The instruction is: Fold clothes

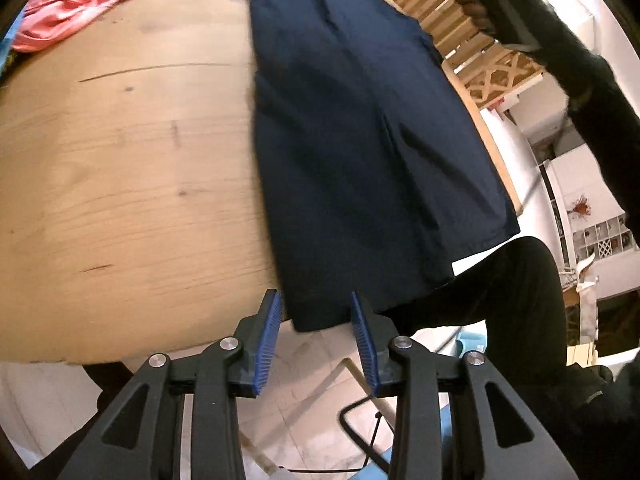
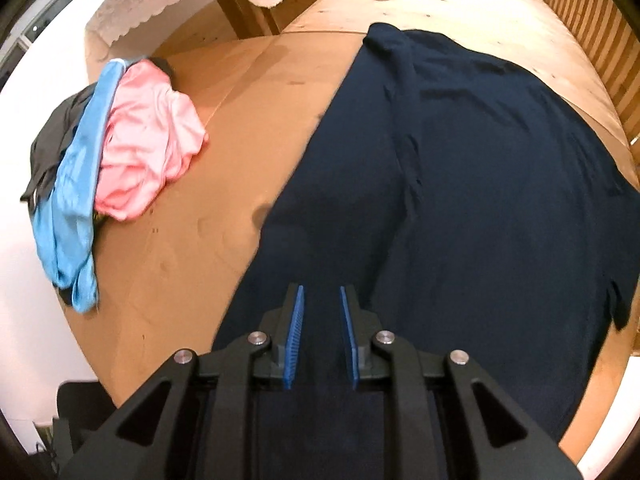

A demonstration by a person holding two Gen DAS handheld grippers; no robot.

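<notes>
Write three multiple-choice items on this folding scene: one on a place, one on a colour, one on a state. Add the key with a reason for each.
1. Where does the navy garment lie?
A. Spread flat on the wooden table
B. Bunched in the pile of clothes
C. On the floor

2. What colour is the garment beside the pink garment in the pile?
A. Yellow
B. Light blue
C. White

3. How do the jaws of the left gripper stand?
A. Clamped on the pink garment
B. Shut tight with nothing between
C. Apart, with the navy hem's edge between them, unpressed

Key: 1 A, the right wrist view shows it laid out across the tabletop. 2 B, the light blue garment lies against the pink one. 3 C, a gap shows between the blue pads.
</notes>
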